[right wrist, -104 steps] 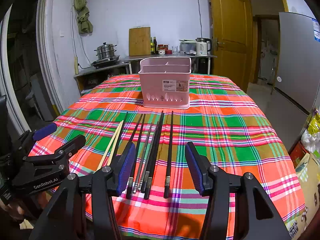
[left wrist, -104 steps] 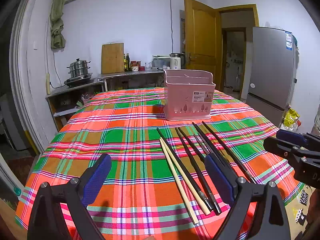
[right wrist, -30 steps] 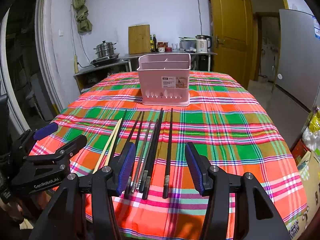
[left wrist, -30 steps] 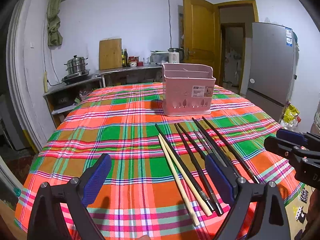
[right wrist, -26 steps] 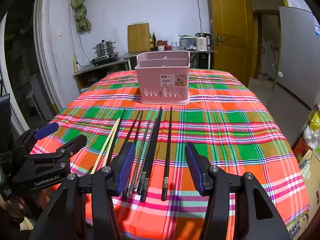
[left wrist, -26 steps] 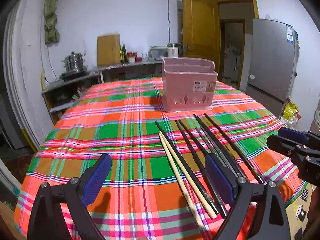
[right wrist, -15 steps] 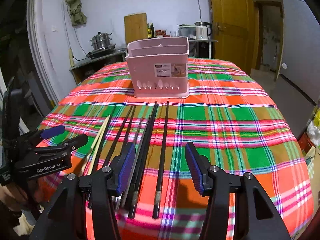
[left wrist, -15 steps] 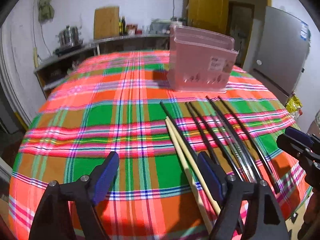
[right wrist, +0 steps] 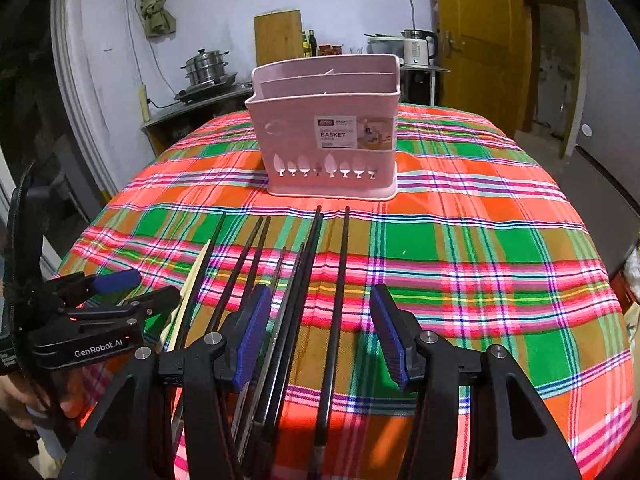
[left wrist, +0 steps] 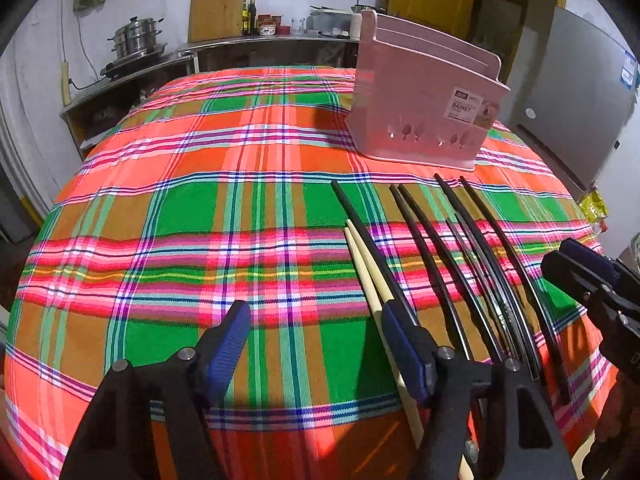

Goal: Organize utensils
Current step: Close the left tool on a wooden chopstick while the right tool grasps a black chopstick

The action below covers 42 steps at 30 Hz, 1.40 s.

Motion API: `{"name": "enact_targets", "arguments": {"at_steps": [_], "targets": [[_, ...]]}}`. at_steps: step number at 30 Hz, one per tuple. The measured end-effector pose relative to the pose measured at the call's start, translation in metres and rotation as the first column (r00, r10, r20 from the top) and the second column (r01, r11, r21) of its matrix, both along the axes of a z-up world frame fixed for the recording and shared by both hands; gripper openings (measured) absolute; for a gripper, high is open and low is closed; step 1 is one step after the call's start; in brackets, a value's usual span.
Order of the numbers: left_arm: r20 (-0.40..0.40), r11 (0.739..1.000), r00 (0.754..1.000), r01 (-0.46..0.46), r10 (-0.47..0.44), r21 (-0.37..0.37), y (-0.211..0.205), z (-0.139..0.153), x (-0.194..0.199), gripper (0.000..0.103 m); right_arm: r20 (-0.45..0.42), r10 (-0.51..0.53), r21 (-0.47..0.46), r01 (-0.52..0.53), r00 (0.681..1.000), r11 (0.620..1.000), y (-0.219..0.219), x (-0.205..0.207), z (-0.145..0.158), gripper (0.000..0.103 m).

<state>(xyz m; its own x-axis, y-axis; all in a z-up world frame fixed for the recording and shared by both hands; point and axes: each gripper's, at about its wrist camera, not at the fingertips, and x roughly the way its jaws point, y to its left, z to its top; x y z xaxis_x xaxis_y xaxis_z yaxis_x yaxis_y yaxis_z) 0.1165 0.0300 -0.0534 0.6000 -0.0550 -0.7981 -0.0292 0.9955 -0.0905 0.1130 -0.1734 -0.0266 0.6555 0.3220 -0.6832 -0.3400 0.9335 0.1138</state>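
Observation:
A pink utensil basket [right wrist: 326,136] stands upright on the plaid tablecloth [right wrist: 460,240]; it also shows in the left wrist view [left wrist: 424,96]. Several black chopsticks [right wrist: 336,280] and a pale wooden pair [right wrist: 192,284] lie side by side in front of it, pointing at it. My right gripper [right wrist: 320,332] is open, low over the near ends of the black chopsticks, with several between its fingers. My left gripper [left wrist: 316,340] is open and empty, just left of the wooden pair [left wrist: 368,272] and black chopsticks [left wrist: 472,248].
A counter [left wrist: 224,46] with pots, bottles and a cutting board stands behind the table. A wooden door [right wrist: 476,36] and a grey fridge [left wrist: 576,92] are at the right. The table edge falls away on both sides.
Both grippers have moved forward and down toward the chopsticks. The basket looks larger and nearer. Both stay open.

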Motion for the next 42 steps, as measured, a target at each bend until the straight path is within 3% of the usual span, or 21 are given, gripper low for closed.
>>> {"name": "enact_targets", "arguments": {"at_steps": [4,10,12,16,21,30,32,37,42], "targets": [[-0.018,0.999,1.000,-0.017,0.017,-0.037,0.003,0.001,0.004,0.068,-0.005,0.004,-0.003,-0.004,1.000,1.000,0.001,0.003,-0.001,0.052],[-0.037,1.000,0.999,-0.001,0.002,0.016,-0.010,0.000,0.004,0.067,-0.010,0.001,-0.004,-0.001,1.000,1.000,0.001,0.009,-0.003,0.052],[-0.029,0.998,1.000,0.007,-0.005,0.063,-0.015,-0.002,0.003,0.065,-0.014,-0.004,-0.004,0.004,1.000,1.000,0.001,0.013,-0.004,0.052],[-0.021,0.998,1.000,-0.015,0.016,0.062,-0.009,-0.002,0.002,0.051,-0.011,-0.005,-0.009,0.005,1.000,1.000,-0.001,0.019,-0.004,0.052],[-0.028,0.998,0.999,-0.023,0.025,0.055,-0.001,0.000,0.011,0.043,-0.034,-0.012,-0.028,0.011,0.999,1.000,0.000,0.033,-0.009,0.052],[-0.041,0.999,0.999,-0.008,0.009,0.034,0.005,0.000,0.032,0.037,-0.104,0.014,-0.077,-0.022,0.994,0.997,0.016,0.073,-0.023,0.039],[-0.040,0.999,0.999,-0.011,0.012,0.030,0.007,0.001,0.035,0.033,-0.125,0.014,-0.091,-0.026,0.992,0.996,0.020,0.080,-0.027,0.032],[-0.046,1.000,0.999,-0.014,0.015,0.022,0.013,0.001,0.042,0.016,-0.137,0.024,-0.125,-0.041,0.990,0.991,0.028,0.094,-0.029,0.030],[-0.063,1.000,0.998,-0.009,0.007,-0.029,0.022,0.002,0.050,0.006,-0.156,0.022,-0.136,-0.043,0.988,0.990,0.031,0.104,-0.028,0.007]]}}
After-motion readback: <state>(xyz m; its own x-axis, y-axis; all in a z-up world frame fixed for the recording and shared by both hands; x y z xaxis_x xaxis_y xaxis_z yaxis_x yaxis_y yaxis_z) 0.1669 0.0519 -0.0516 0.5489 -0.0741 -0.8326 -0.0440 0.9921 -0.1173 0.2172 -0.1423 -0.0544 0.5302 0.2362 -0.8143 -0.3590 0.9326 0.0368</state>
